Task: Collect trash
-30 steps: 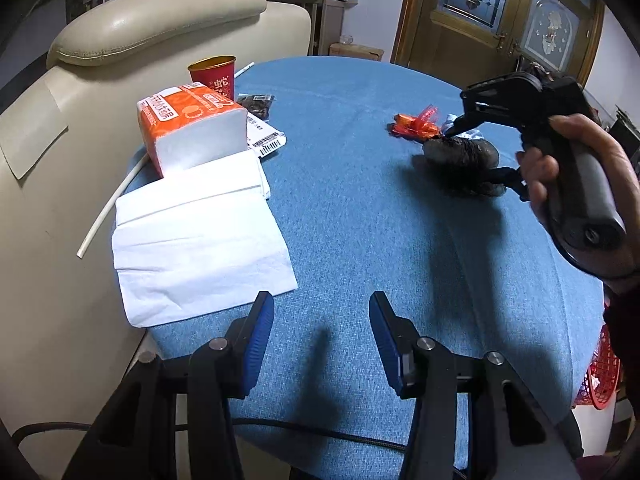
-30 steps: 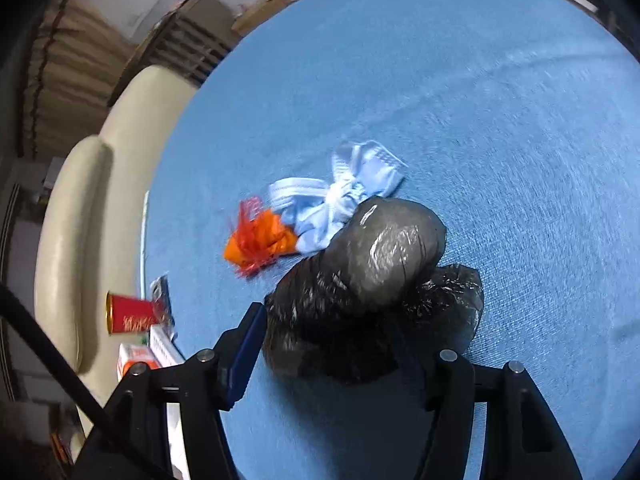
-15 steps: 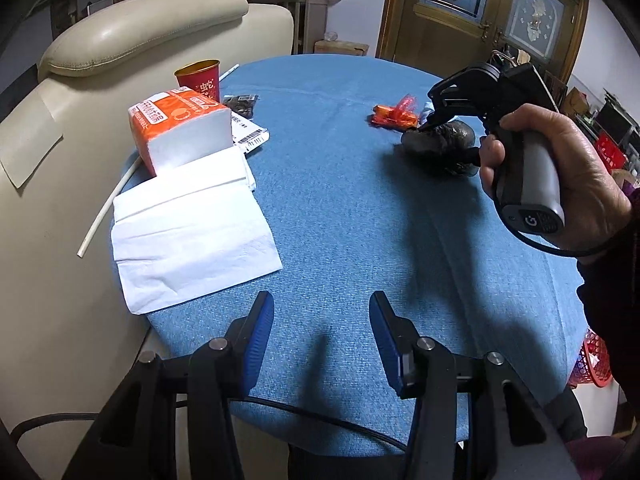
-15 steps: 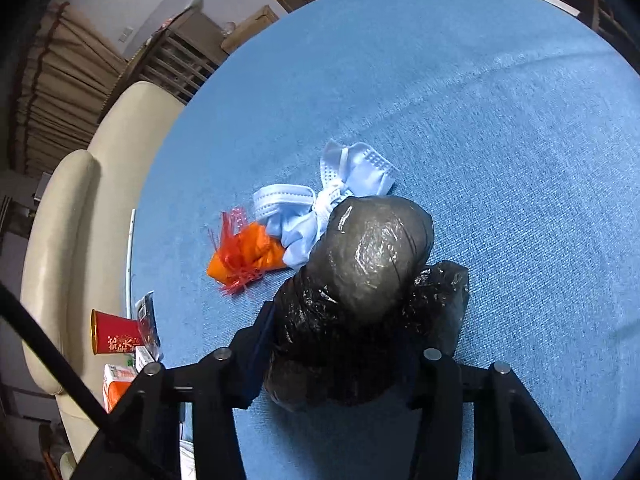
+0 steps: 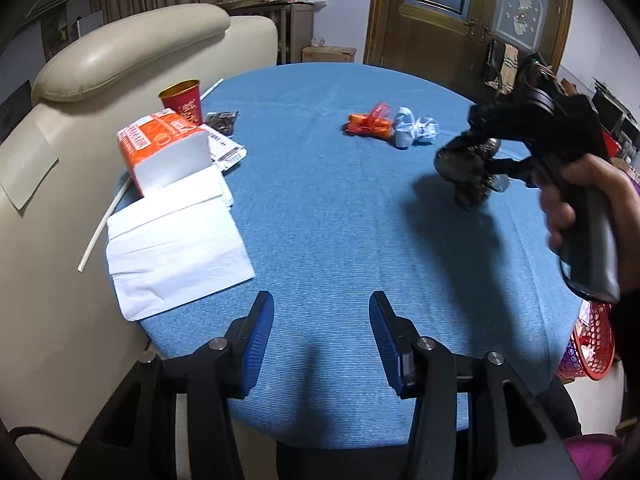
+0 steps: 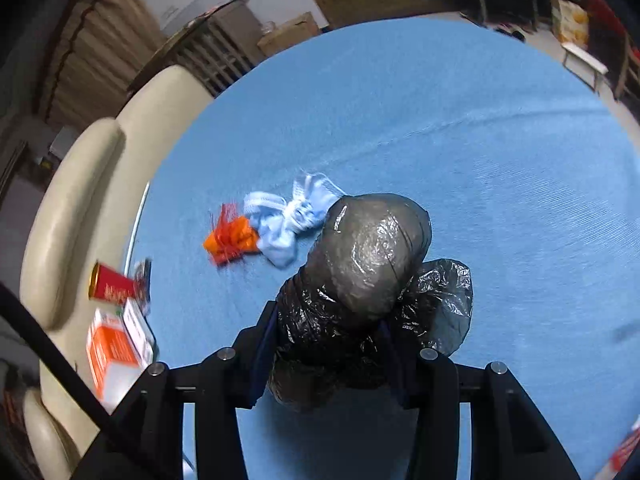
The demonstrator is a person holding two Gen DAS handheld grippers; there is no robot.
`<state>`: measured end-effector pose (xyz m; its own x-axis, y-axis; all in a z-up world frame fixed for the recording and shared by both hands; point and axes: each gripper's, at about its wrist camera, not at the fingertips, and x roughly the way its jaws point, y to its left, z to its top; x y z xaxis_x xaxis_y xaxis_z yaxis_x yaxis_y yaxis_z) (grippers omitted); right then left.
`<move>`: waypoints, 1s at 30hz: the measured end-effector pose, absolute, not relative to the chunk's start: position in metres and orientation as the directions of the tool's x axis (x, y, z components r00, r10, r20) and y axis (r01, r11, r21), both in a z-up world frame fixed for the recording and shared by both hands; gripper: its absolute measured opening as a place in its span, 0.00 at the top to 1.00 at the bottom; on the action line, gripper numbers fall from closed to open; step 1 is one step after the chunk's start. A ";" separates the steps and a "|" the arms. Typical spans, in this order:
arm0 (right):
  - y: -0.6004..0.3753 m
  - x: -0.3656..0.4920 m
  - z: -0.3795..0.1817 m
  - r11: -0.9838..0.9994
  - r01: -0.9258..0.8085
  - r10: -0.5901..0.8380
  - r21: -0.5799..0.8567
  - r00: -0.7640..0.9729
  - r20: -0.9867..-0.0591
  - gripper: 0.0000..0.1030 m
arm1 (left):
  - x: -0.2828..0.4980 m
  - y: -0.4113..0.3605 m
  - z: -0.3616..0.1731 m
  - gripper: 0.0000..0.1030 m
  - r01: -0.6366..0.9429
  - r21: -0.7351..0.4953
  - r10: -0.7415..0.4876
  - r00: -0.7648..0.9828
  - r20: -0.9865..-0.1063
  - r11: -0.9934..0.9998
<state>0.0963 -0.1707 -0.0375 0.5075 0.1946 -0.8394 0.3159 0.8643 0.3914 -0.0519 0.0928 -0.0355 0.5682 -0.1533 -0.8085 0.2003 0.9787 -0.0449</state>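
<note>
black trash bag (image 6: 360, 280) | clamped in right gripper (image 6: 328, 356); lifted off table (image 6: 480, 140)

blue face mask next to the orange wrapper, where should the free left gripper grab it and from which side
Grip the knotted middle of the blue face mask, where it bunches narrow and stands proud of the blue tablecloth. Probably come from above on its right end, since the orange wrapper touches its left. The left gripper is open and empty; the right gripper holds the black bag.
</note>
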 end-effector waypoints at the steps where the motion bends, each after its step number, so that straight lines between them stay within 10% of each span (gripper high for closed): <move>1: -0.172 0.090 -0.036 0.885 0.284 0.195 0.369 0.495 -0.847 0.52 | -0.053 0.090 -0.035 0.51 0.205 -0.040 -0.153 0.570 -0.807 0.978; 20: -0.151 -0.018 -0.040 0.962 -0.245 0.200 0.122 0.323 -0.925 0.40 | -0.056 0.052 -0.030 0.51 0.279 -0.058 -0.202 0.523 -0.828 0.959; 30: -0.187 -0.030 -0.033 0.923 -0.140 0.385 0.359 0.356 -0.851 0.33 | -0.059 0.046 -0.023 0.51 0.277 -0.047 -0.192 0.526 -0.829 0.960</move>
